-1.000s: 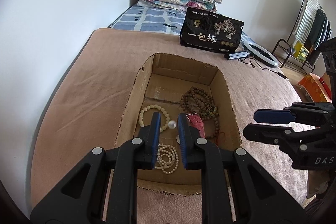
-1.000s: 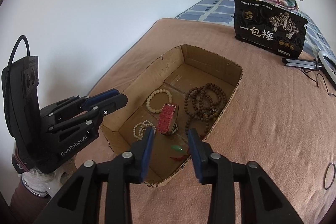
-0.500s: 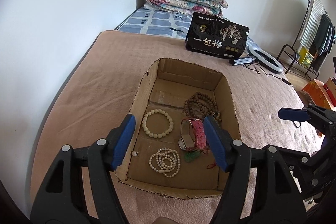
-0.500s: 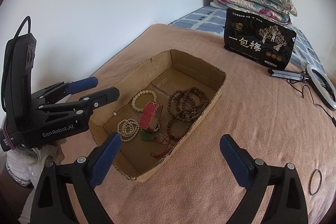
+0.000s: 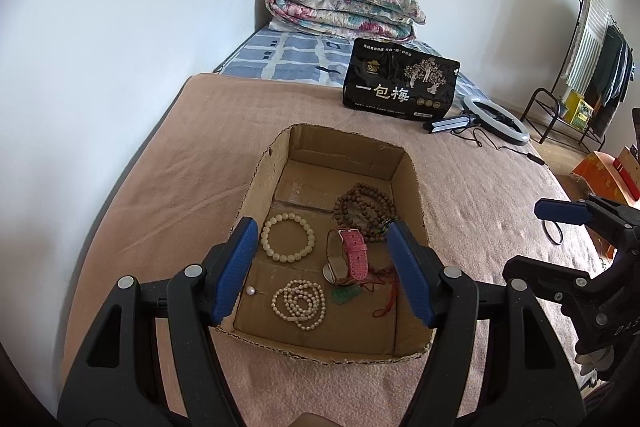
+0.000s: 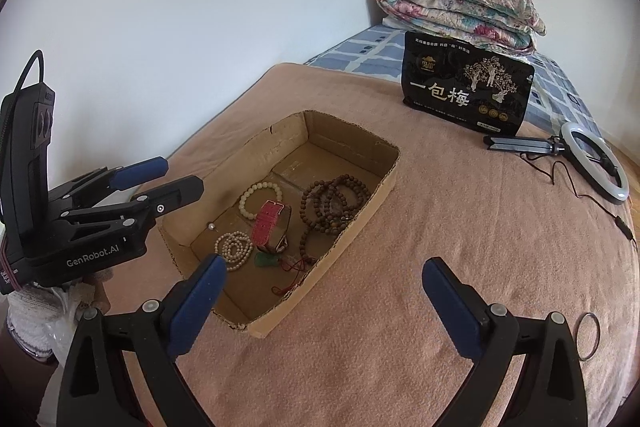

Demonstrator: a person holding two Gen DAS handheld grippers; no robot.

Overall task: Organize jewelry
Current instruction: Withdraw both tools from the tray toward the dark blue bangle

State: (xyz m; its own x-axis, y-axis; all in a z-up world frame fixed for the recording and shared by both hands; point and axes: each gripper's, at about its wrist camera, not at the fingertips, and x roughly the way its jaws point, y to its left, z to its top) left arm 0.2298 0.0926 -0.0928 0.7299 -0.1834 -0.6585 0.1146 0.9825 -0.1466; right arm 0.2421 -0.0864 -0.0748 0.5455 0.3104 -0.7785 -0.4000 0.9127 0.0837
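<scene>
A cardboard box [image 5: 412, 183] [image 6: 384, 183] lies on the tan blanket. Inside are a cream bead bracelet [image 5: 287, 237] [image 6: 260, 201], a pearl strand [image 5: 299, 305] [image 6: 234, 245], a pink-strapped watch [image 5: 352, 255] [image 6: 270, 223], brown wooden beads [image 5: 364, 207] [image 6: 334, 205], a green pendant on red cord [image 5: 345, 295] [image 6: 266, 261] and a single pearl [image 5: 251, 290] [image 6: 211, 225]. My left gripper [image 5: 322, 269] [image 6: 158, 177] is open and empty above the box's near end. My right gripper [image 6: 322, 301] [image 5: 560, 211] is open and empty over the blanket beside the box. A dark ring [image 6: 588, 335] [image 5: 553, 231] lies on the blanket at right.
A black printed bag [image 5: 400, 87] [image 6: 466, 87] stands beyond the box. A ring light with cable [image 5: 496, 121] [image 6: 596, 159] lies to its right. A folded floral quilt [image 5: 344, 7] [image 6: 460, 7] sits at the bed's head. The wall runs along the left.
My left gripper opened and dropped the single pearl into the box's near left corner, then drew back. My right gripper opened wide and moved right, away from the box.
</scene>
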